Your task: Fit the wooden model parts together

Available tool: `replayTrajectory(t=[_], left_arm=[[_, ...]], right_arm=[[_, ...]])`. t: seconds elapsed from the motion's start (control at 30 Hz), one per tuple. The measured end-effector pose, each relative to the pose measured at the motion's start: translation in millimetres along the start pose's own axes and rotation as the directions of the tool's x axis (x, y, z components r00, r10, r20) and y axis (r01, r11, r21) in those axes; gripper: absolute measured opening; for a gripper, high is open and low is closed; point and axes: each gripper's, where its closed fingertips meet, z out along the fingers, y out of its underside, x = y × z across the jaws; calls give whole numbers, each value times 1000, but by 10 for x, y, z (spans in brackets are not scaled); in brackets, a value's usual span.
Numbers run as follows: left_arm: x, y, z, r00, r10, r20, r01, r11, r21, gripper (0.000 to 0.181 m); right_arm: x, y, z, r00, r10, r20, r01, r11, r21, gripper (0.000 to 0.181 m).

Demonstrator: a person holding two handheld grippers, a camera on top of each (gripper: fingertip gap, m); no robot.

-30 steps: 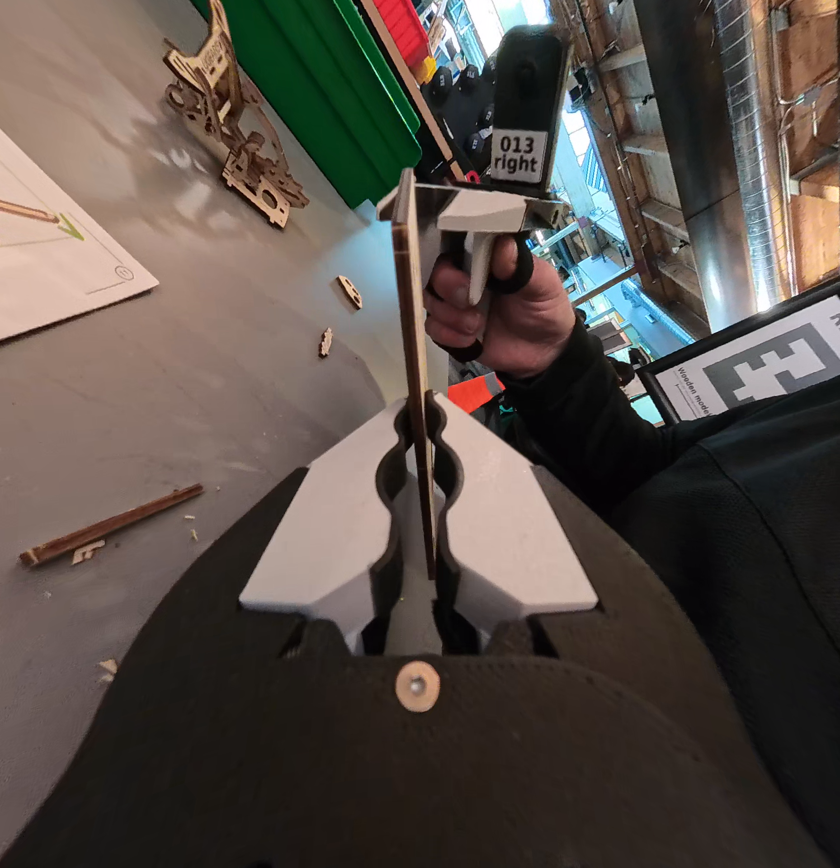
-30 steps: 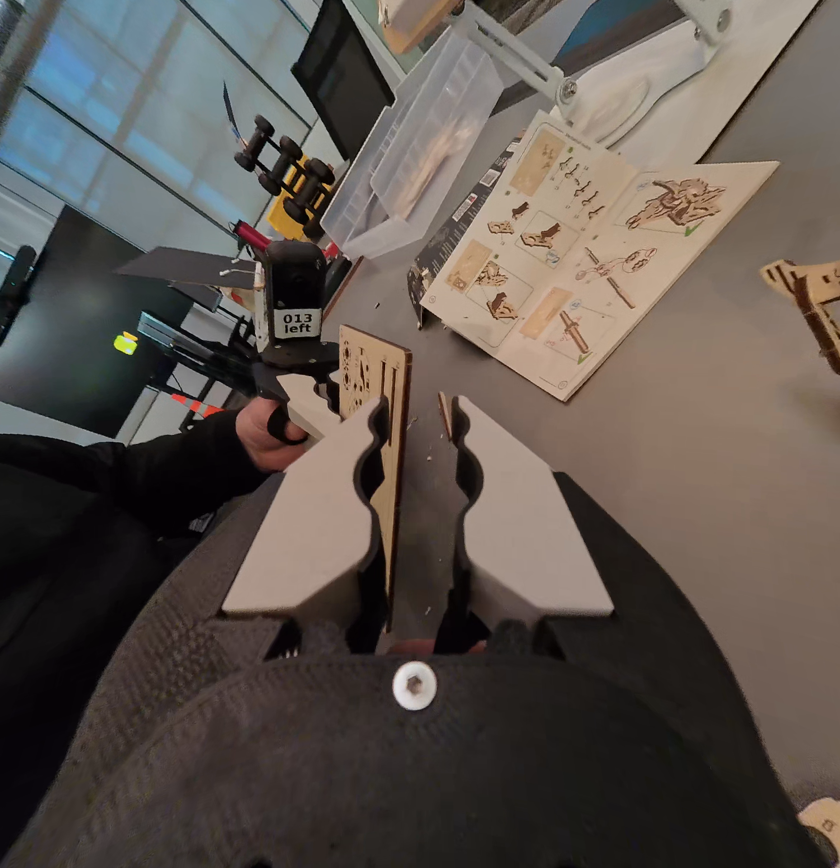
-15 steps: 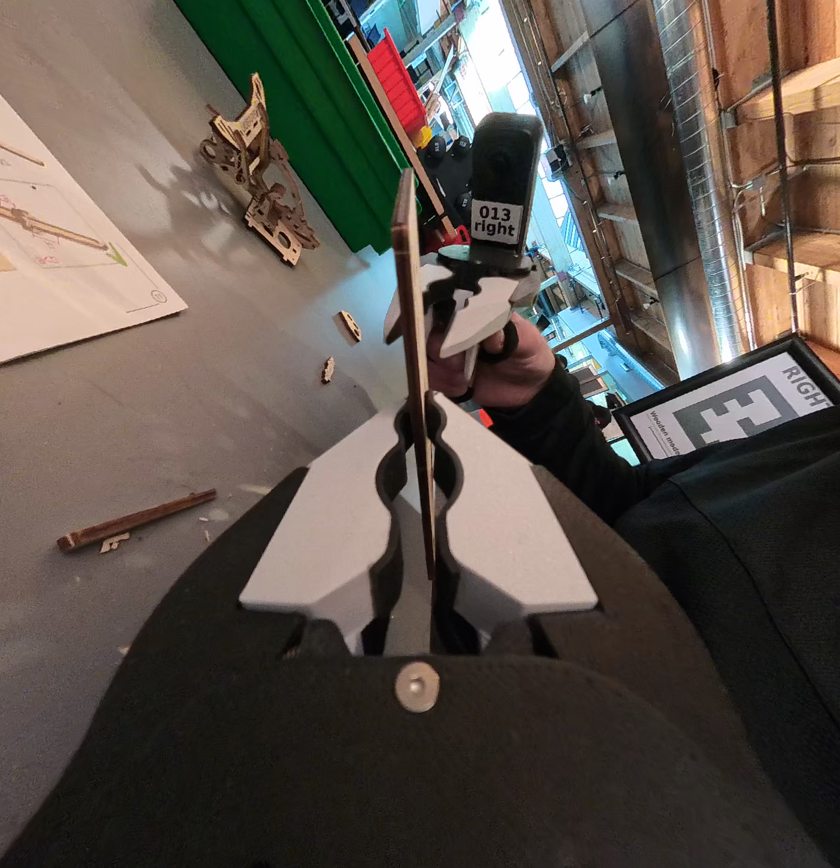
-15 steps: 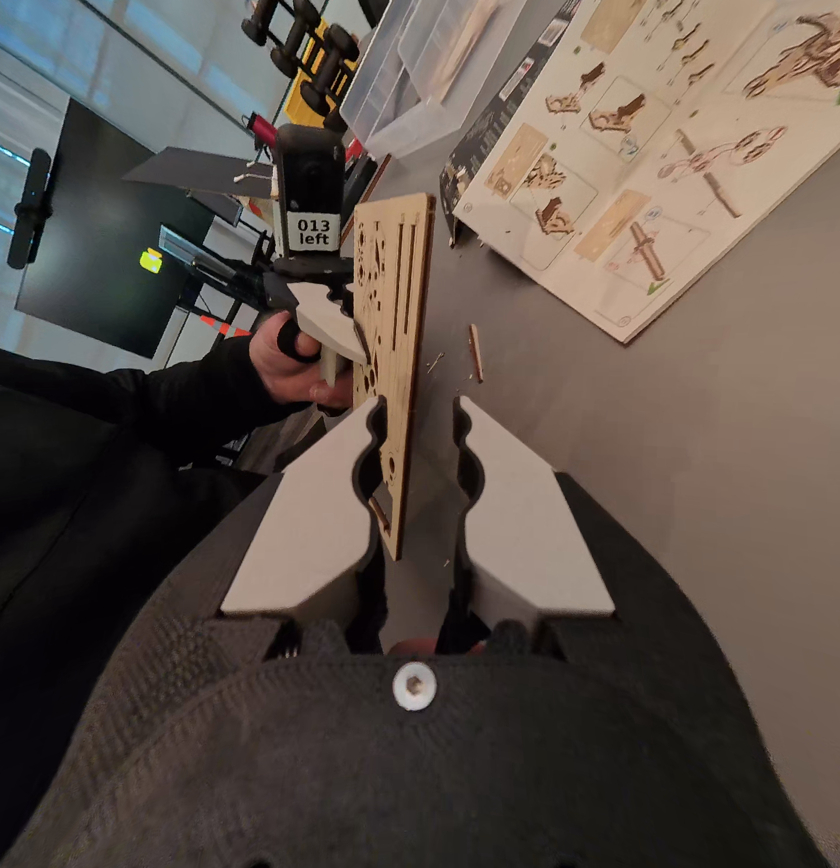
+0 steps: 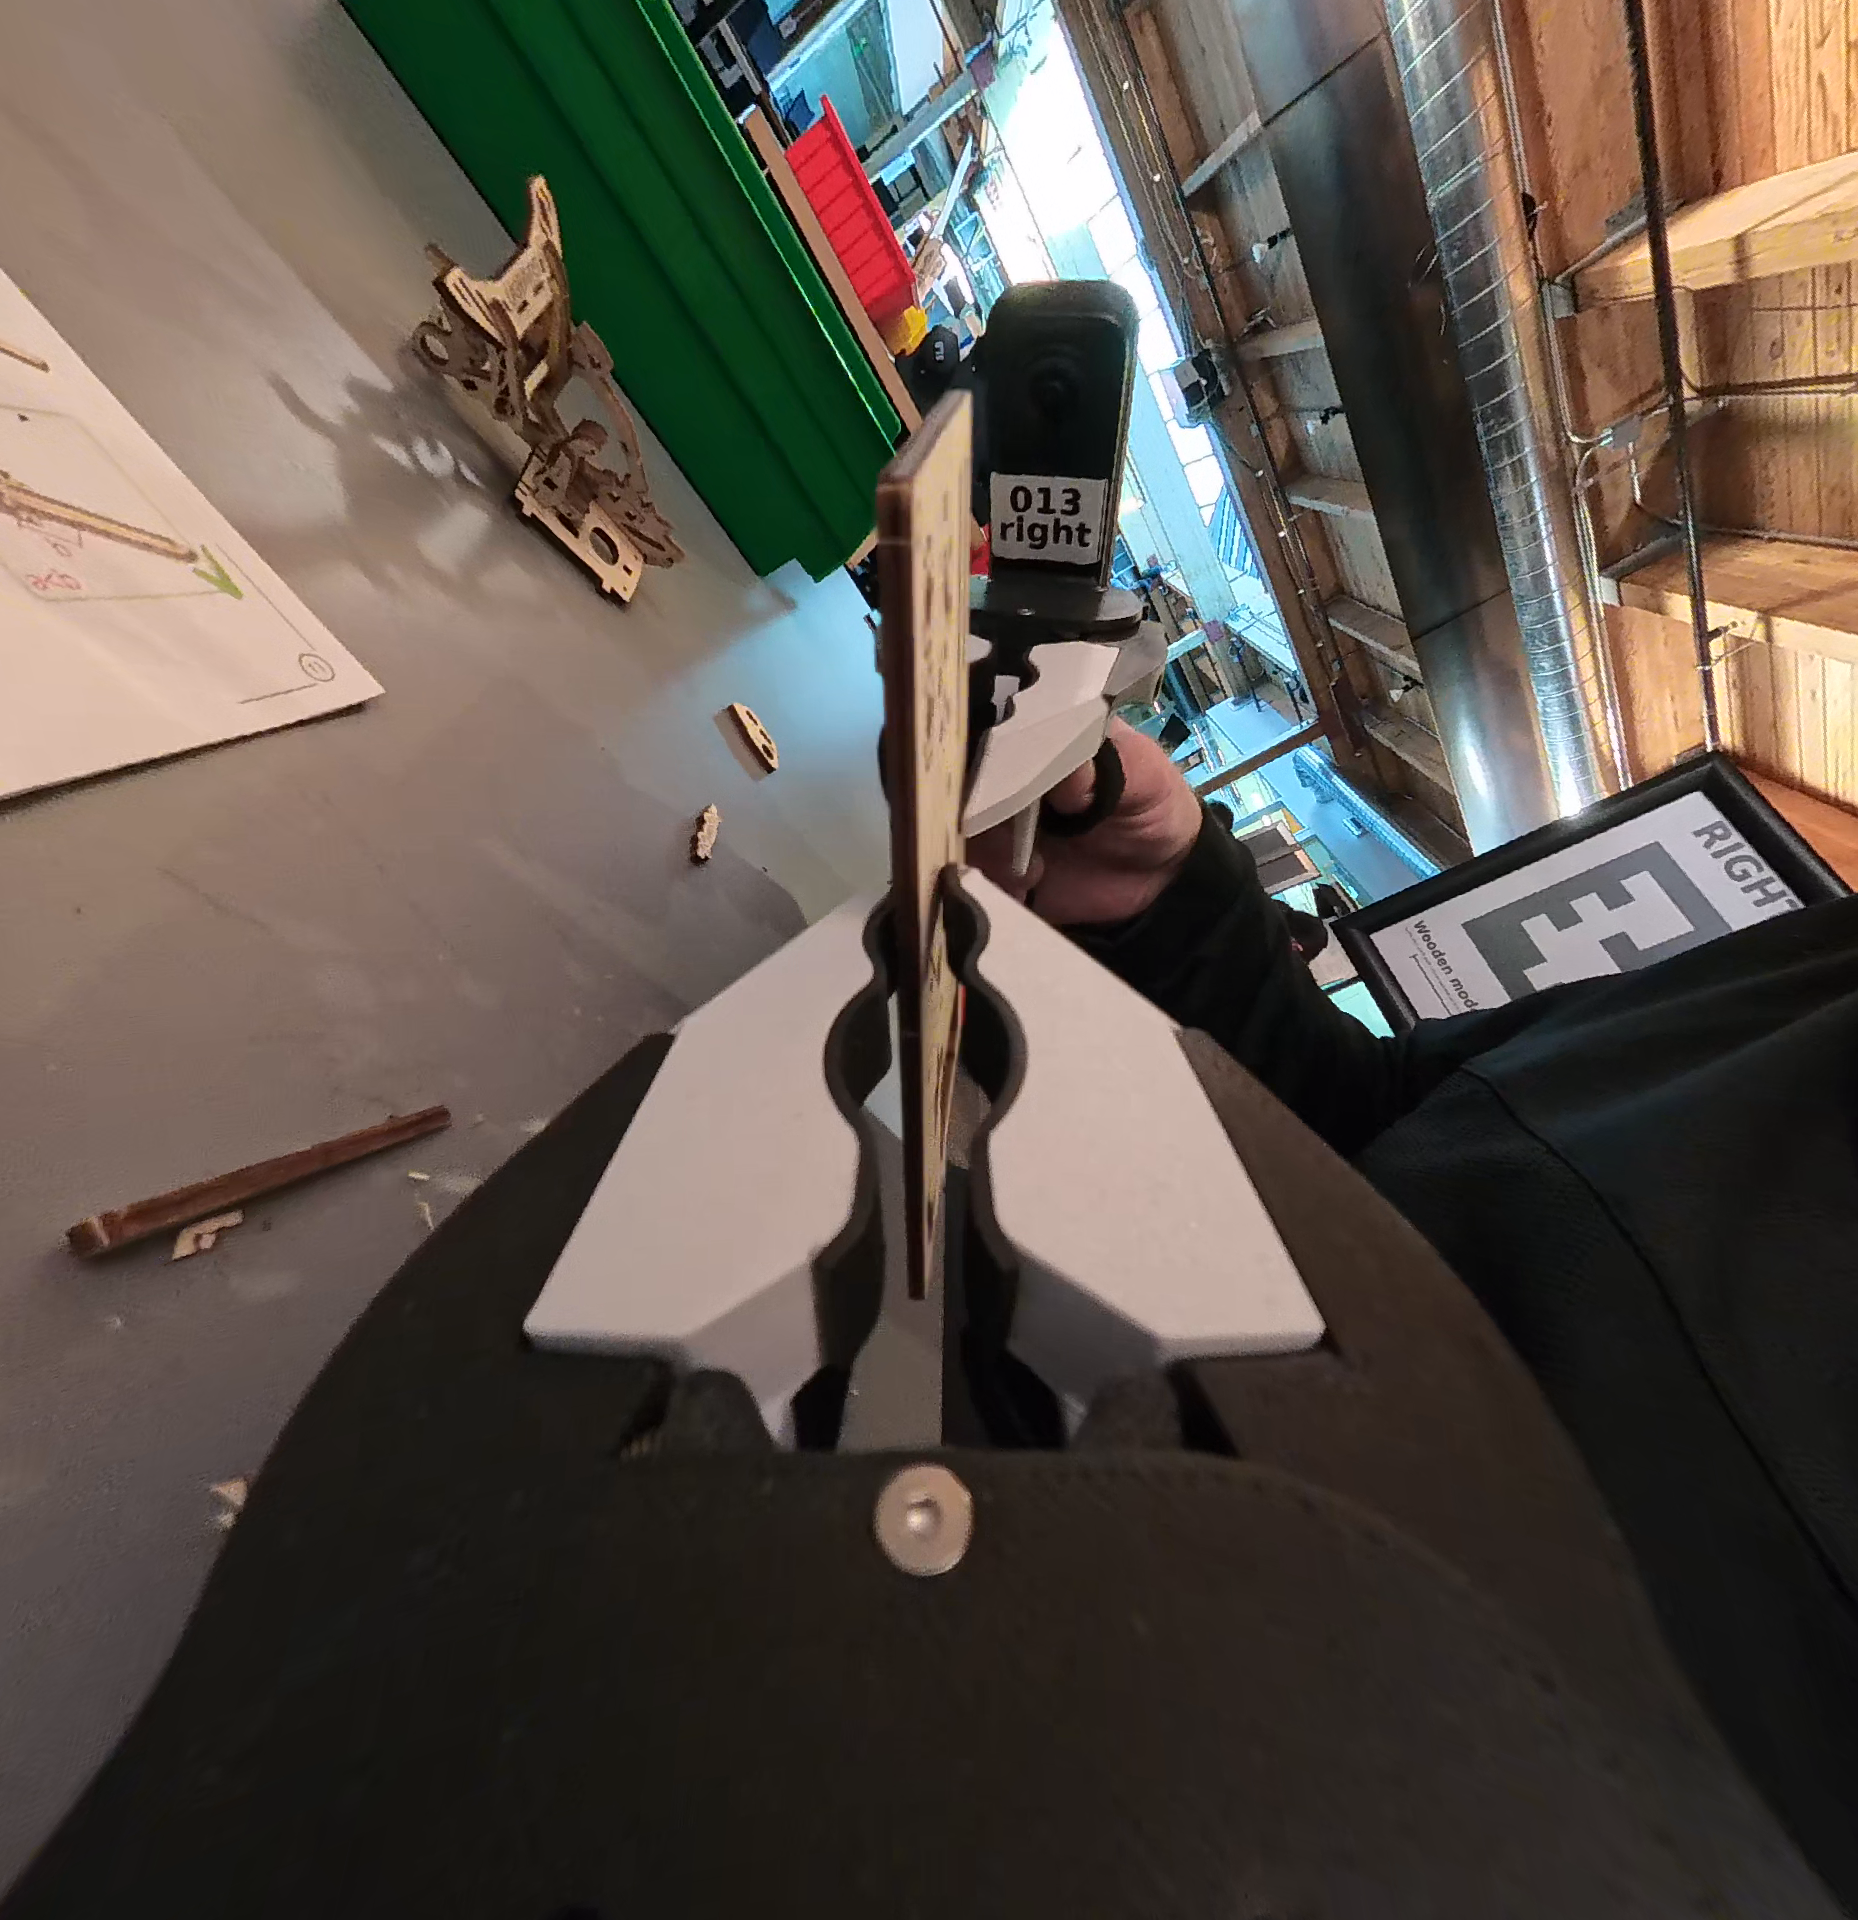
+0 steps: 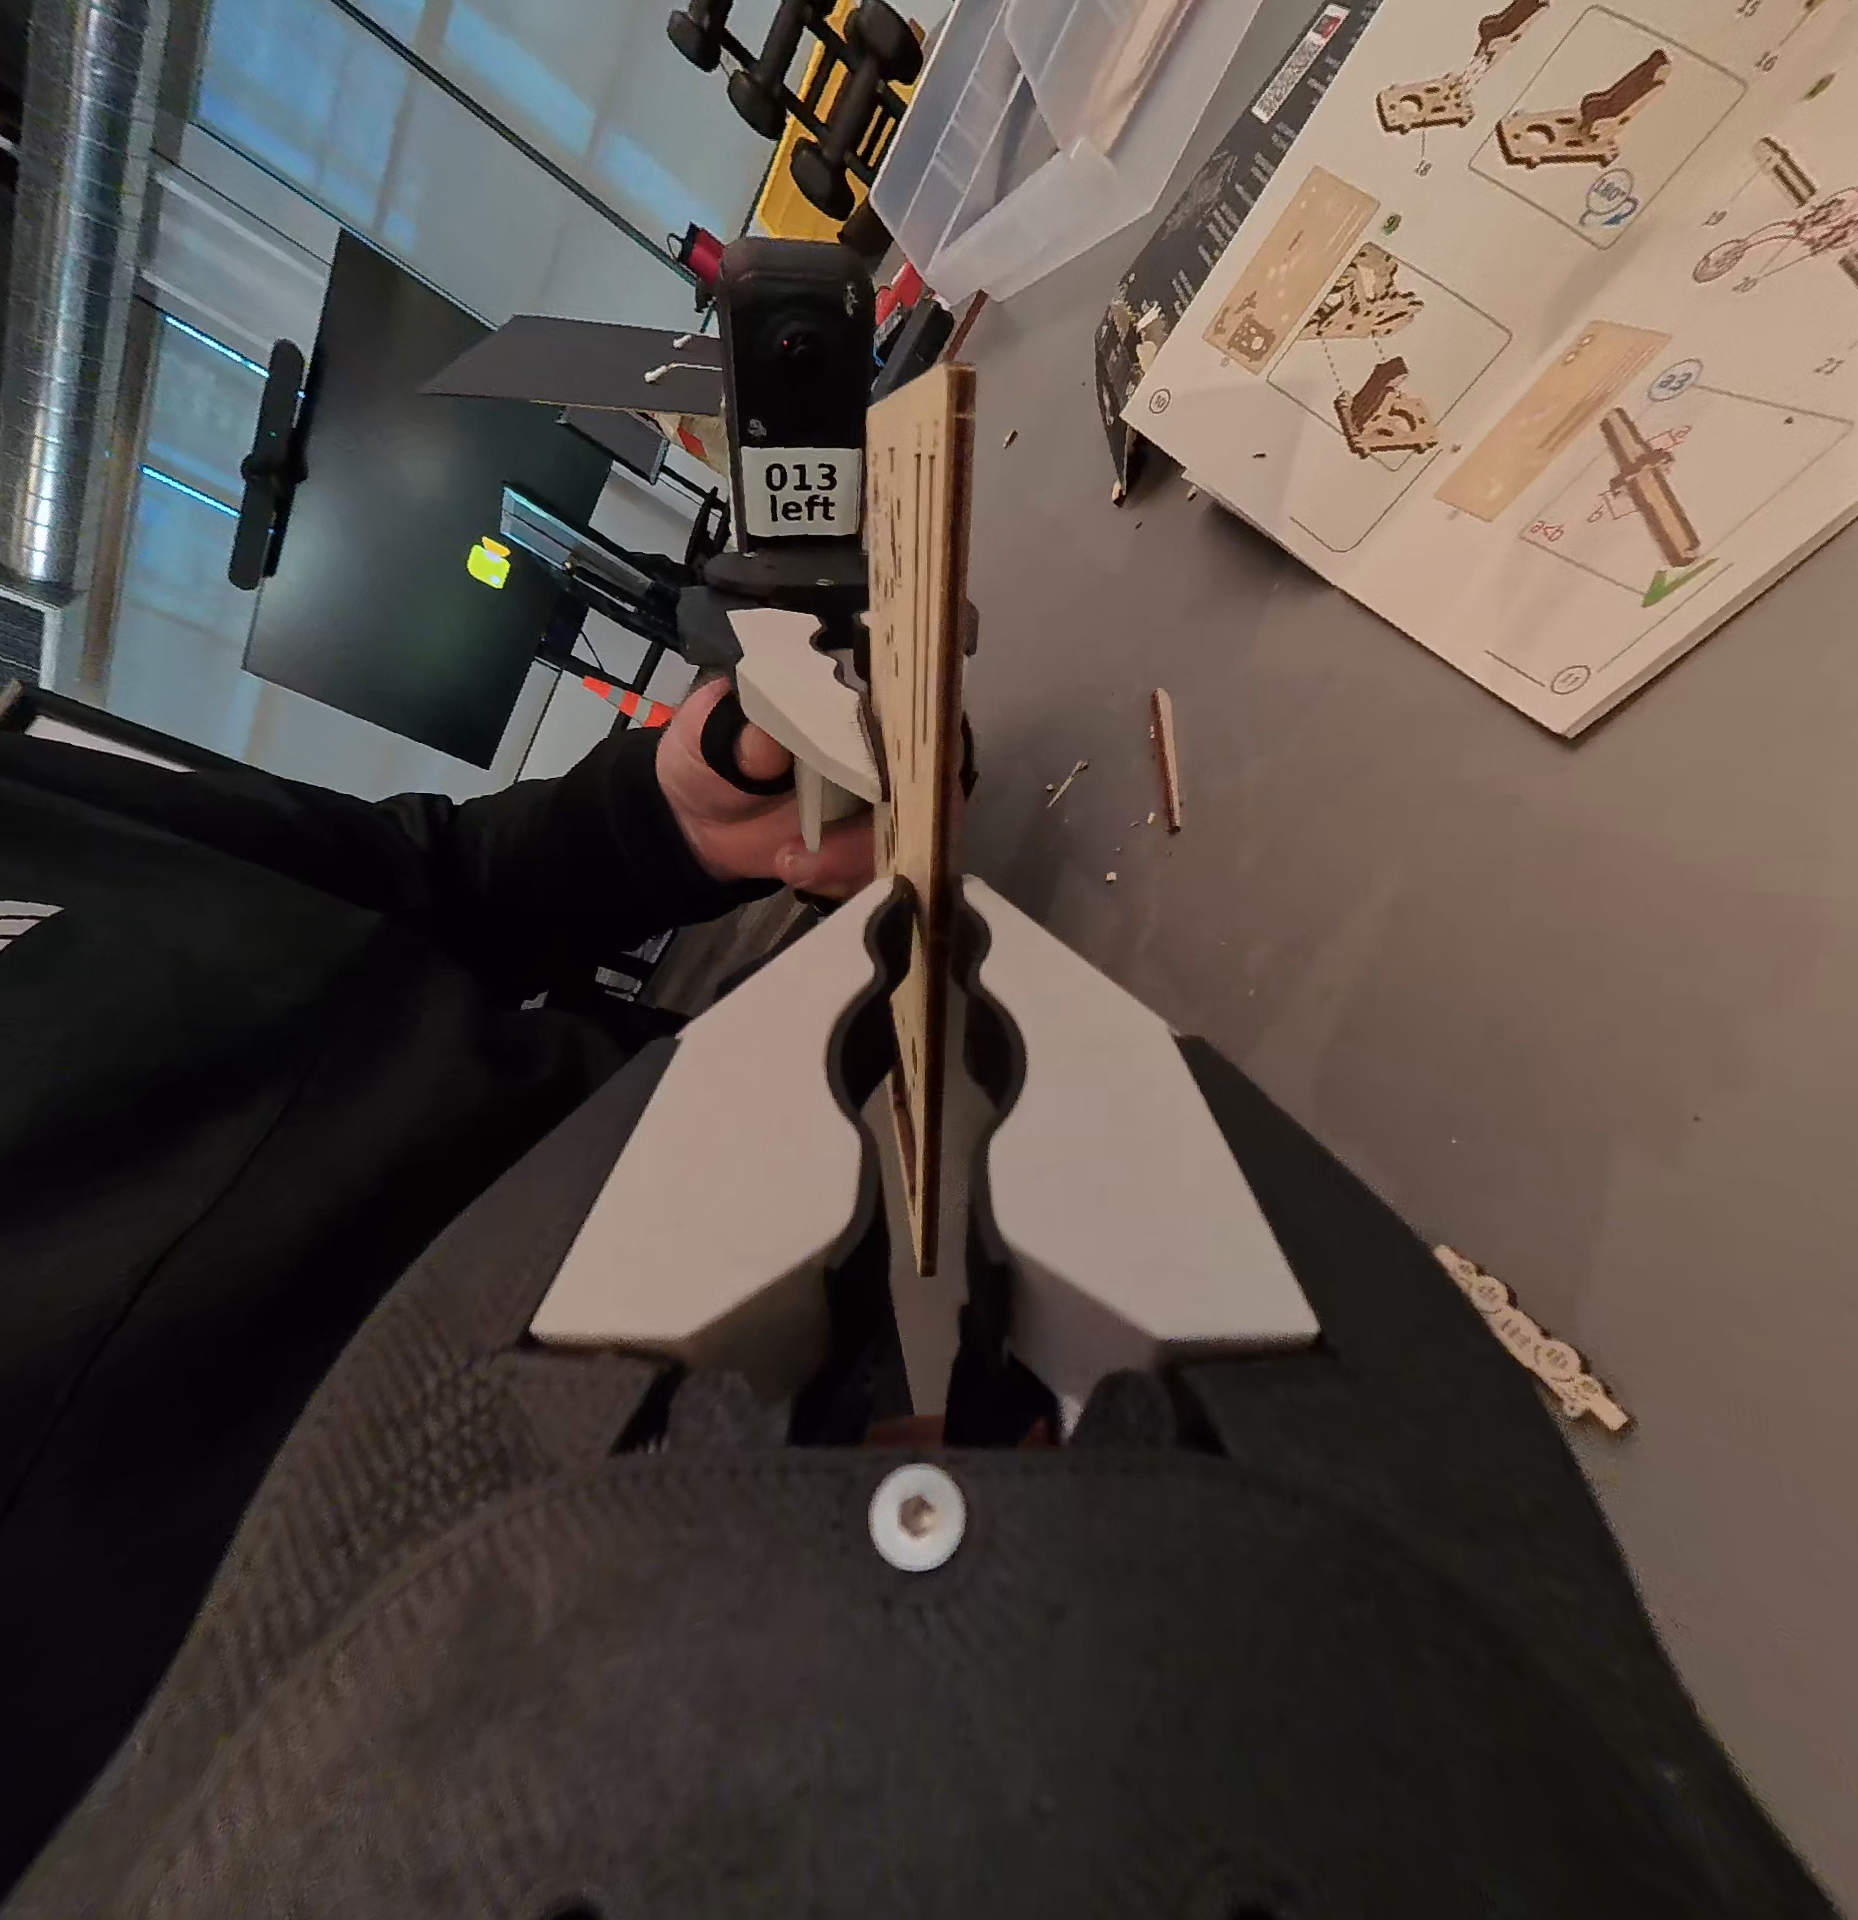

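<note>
Above the grey table, laser-cut wooden sheet edge-on, clamped between left tool and right tool.

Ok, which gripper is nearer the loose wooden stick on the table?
Left. The left gripper is beside the stick; the right gripper grips the far end of the wooden sheet.

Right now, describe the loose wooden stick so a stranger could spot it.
On the grey table, look just below the open instruction booklet. The wooden stick lies flat there among pale chips. It is long, thin and dark brown, unlike the two small pale cutouts farther along.
</note>
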Motion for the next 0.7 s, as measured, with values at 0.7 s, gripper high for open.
replayTrajectory(t=[0.7], left_arm=[[-9, 296, 98, 997, 71, 16, -67, 979, -191, 2]], right_arm=[[49, -262, 21, 990, -128, -60, 131, 990, 51, 11]])
